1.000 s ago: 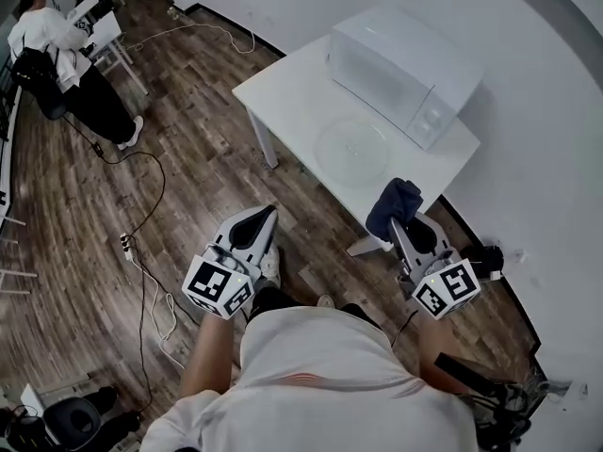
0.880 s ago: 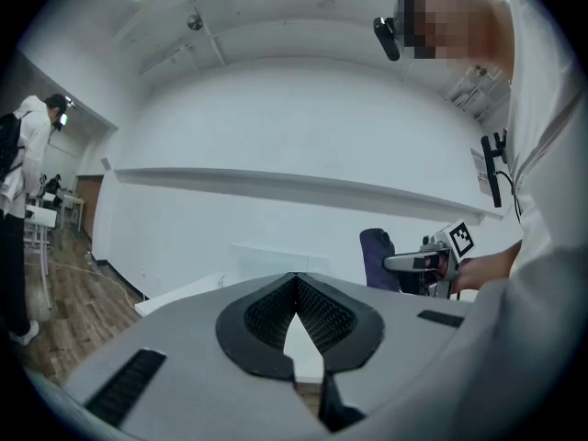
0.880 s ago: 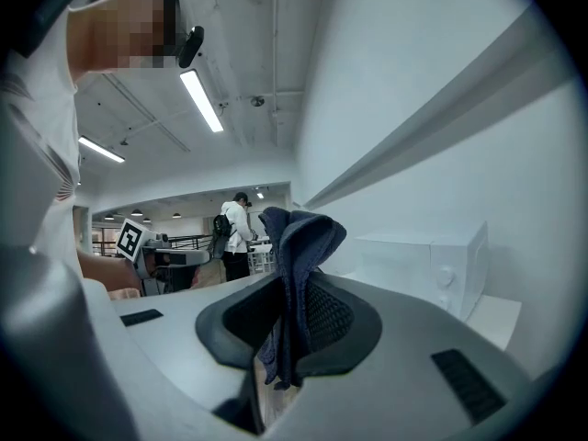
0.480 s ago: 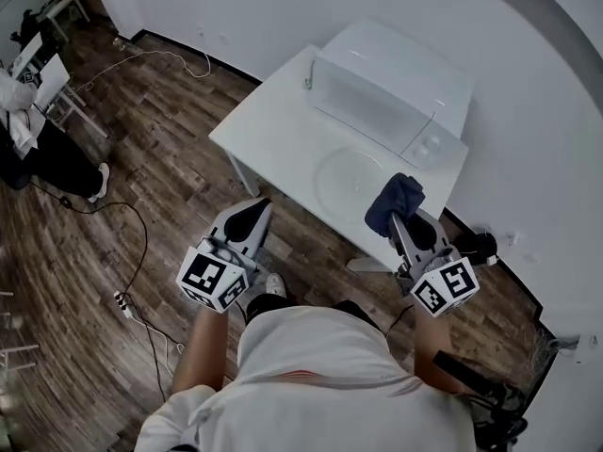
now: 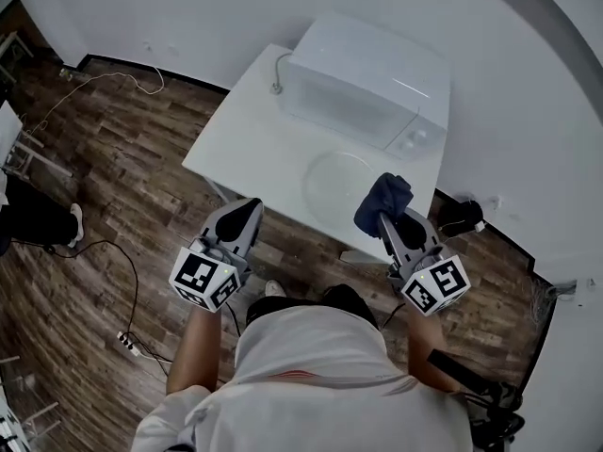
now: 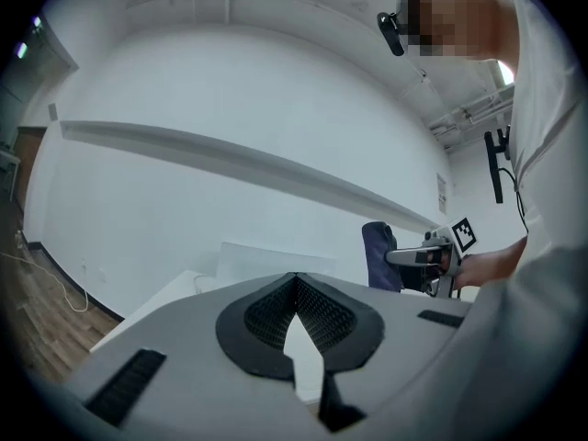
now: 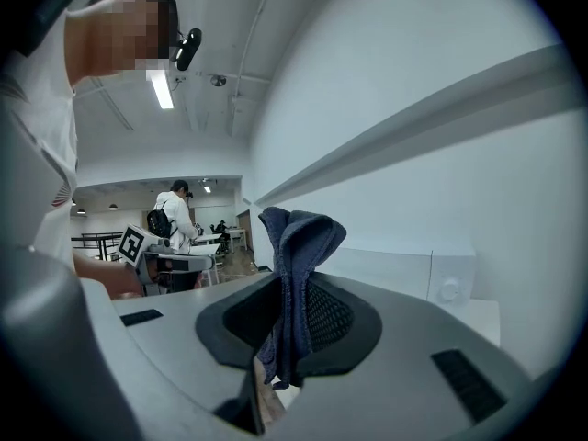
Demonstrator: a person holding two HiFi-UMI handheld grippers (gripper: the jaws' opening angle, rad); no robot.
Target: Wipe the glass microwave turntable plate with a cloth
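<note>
The round clear glass turntable plate (image 5: 337, 183) lies flat on the white table (image 5: 245, 139), in front of the white microwave (image 5: 363, 78). My right gripper (image 5: 385, 217) hovers at the table's near edge, just right of the plate, and is shut on a dark blue cloth (image 5: 382, 201). In the right gripper view the cloth (image 7: 292, 288) stands bunched up between the jaws. My left gripper (image 5: 245, 211) hangs over the floor by the table's front edge, left of the plate; its jaws are together with nothing in them, and its pads (image 6: 312, 310) meet at the tip.
The microwave (image 6: 271, 260) fills the back of the table, against a white wall. A cable (image 5: 104, 252) and a power strip (image 5: 125, 344) lie on the wood floor at the left. A dark object (image 5: 460, 217) sits on the floor right of the table. A person (image 7: 175, 219) stands far off.
The view has closed in on the table. Both grippers have come nearer to its front edge, and the cloth now sits beside the plate's right rim.
</note>
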